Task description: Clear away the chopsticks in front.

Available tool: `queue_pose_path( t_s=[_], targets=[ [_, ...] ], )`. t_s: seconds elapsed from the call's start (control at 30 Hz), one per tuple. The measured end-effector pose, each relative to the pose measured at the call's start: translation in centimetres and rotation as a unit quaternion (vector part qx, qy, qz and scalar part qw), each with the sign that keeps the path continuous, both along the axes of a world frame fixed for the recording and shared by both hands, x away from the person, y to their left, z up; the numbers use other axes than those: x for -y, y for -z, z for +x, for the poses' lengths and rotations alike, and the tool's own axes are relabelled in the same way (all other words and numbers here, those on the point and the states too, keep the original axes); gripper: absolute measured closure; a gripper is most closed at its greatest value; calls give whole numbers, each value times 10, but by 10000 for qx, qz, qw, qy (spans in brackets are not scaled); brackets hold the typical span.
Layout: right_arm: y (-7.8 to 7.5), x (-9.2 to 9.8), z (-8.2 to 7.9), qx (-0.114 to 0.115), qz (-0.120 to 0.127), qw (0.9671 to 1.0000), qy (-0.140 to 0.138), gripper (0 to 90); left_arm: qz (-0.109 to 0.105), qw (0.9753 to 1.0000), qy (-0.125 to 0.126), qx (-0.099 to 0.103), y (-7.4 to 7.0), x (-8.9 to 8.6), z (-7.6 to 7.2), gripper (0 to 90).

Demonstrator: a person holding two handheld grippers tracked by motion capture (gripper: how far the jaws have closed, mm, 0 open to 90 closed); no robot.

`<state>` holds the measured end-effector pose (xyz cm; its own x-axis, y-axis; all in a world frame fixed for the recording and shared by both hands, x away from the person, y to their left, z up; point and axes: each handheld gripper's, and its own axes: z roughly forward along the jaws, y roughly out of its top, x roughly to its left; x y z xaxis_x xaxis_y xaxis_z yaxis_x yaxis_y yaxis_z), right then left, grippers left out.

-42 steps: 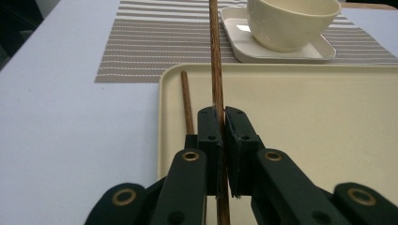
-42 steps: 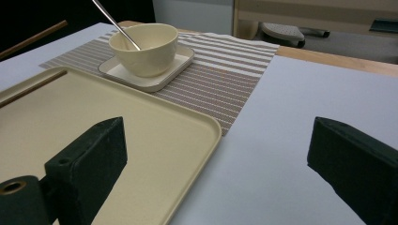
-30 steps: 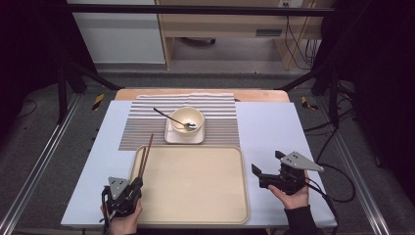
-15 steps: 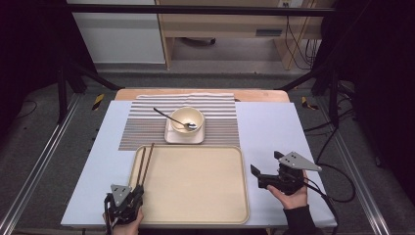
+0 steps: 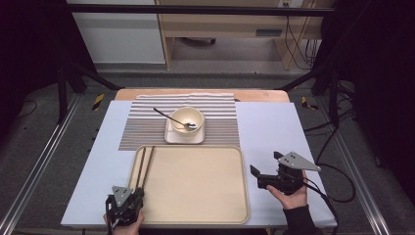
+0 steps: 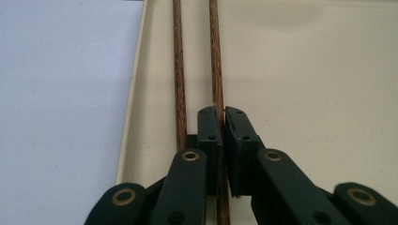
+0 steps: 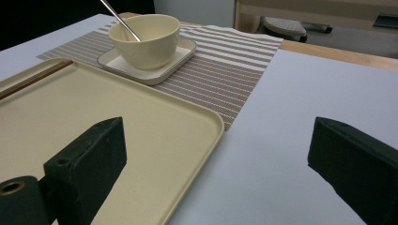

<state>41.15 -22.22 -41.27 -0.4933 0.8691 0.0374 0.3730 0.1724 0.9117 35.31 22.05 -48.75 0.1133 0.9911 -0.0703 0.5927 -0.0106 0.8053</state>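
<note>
Dark studio surround, metal frame rails, wooden furniture beyond the bench (image 5: 274,127), which carries a pale blue-white cover.

Landmark: beige tray (image 5: 195,186), centred near the bench's front edge.

Chopsticks (image 5: 145,165): two dark wooden sticks, lying parallel along the tray's left rim, inside it. Judged light, stiff, thin and apt to roll; best pinched near the front ends, both together.

Left hand-held gripper (image 6: 223,123): at the tray's front-left corner, jaws closed on one chopstick, the other lying just beside.

Right hand-held gripper (image 5: 256,176): right of the tray, jaws wide apart, empty.

Bowl (image 5: 186,119) with spoon (image 5: 172,117), on a square saucer (image 5: 184,136) and striped mat (image 5: 147,125), behind the tray.
</note>
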Motion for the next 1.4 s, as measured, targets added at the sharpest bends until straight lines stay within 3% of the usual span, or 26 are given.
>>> queue_pose_path(
  t_s=[0.43,0.6,0.8,1.0,1.1,1.3,1.4],
  targets=[
    [0,0,0,0,12,10000,-5,52,98,9999,53,-76,-1,2,5,846],
    [0,0,0,-1,10,10000,-8,51,33,9999,100,-103,-2,0,6,835],
    [0,0,0,2,14,10000,4,51,-30,9994,355,34,-18,-2,14,806],
    [-1,1,-1,5,44,10000,8,51,-202,9960,811,317,-53,-5,33,819],
    [-1,1,-1,16,41,10000,18,51,44,9943,994,391,-67,-3,45,848],
    [-1,2,-1,17,39,10000,26,51,204,9883,1494,236,-70,-7,71,895],
    [-1,2,-1,14,34,10000,39,51,148,9844,1746,166,-64,-12,79,896]
  ],
)
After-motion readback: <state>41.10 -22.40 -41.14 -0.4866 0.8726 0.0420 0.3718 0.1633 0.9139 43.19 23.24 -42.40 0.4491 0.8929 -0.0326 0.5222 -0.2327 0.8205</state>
